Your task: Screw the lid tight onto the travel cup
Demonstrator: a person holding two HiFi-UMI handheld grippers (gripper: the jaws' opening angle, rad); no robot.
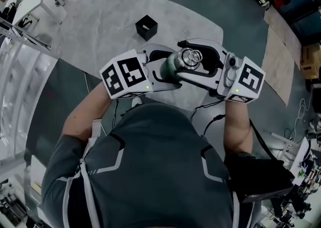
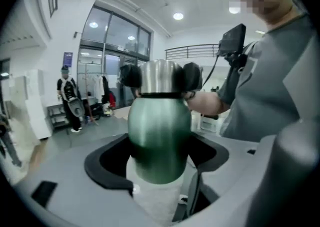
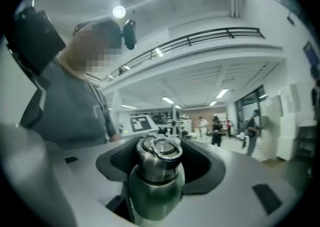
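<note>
Grip check, left claw (image 2: 160, 163): closed on the green body of the travel cup (image 2: 160, 131), with a black pad pressed to either side of its lower half. Right claw (image 3: 160, 158) meets the cup from the opposite side. Its jaws stand wide and are closed on the steel lid (image 3: 152, 163), pads against both flanks. The lid sits on the cup's neck, and its wire ring (image 3: 165, 147) lies flat on top. The cup is held up between the two claws, lid end toward the head camera, just in front of the person's chest. Beyond the cup is a pale tabletop (image 1: 100, 26). A black box (image 1: 146, 27) stands on it, well apart from the cup, beyond it and to its left.
</note>
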